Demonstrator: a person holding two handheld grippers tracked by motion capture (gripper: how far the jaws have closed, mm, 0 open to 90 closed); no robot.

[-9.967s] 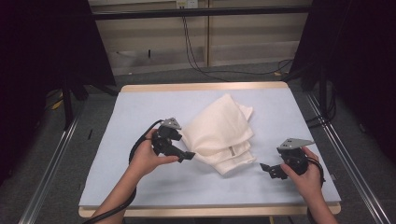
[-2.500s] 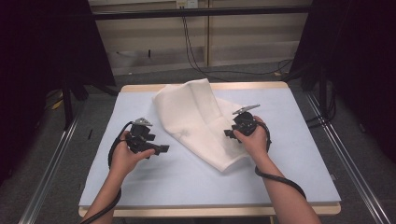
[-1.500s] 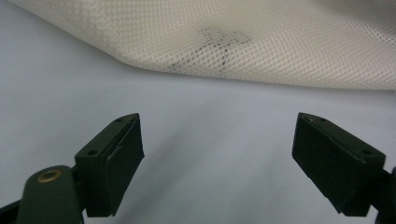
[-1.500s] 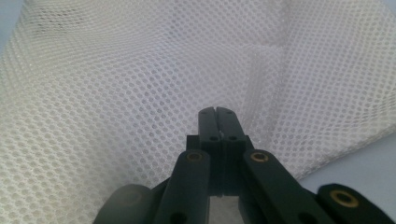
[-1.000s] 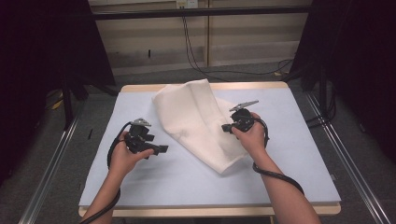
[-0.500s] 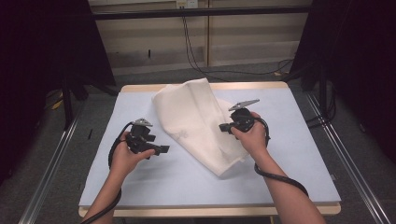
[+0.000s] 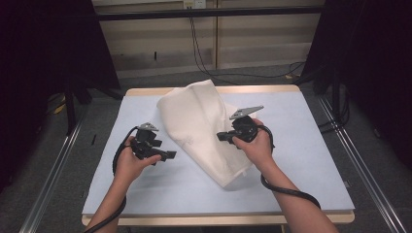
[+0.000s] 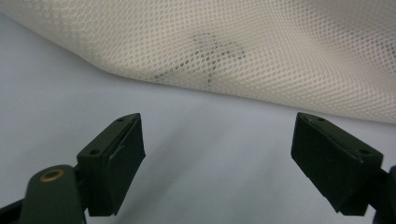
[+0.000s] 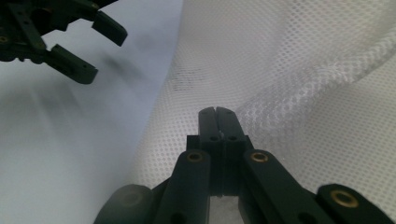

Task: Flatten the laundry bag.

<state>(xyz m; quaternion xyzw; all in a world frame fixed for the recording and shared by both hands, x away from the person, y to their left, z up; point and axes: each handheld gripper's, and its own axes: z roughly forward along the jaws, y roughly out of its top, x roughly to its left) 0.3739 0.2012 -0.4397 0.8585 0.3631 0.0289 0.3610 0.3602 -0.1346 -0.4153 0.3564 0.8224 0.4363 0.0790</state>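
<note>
The right claw [image 7: 221,136], pinching the mesh cloth [image 7: 204,126], lifts a fold; the left claw [image 7: 170,155], spread, should next grip the near edge.

Table: pale blue mat [image 7: 311,145] over a wooden top [image 7: 252,90]
Floor: grey carpet [image 7: 272,75]
Wall cables: black, hanging [image 7: 199,46]
Side rails: metal [image 7: 48,179]

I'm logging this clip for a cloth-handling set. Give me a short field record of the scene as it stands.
surface: pale blue table mat
item: white mesh bag, partly spread out, faint dark mark on it
left gripper: jaws wide open, nothing between them, beside the bag's edge
right gripper: jaws shut, over the mesh; grip on the fabric unclear
</note>
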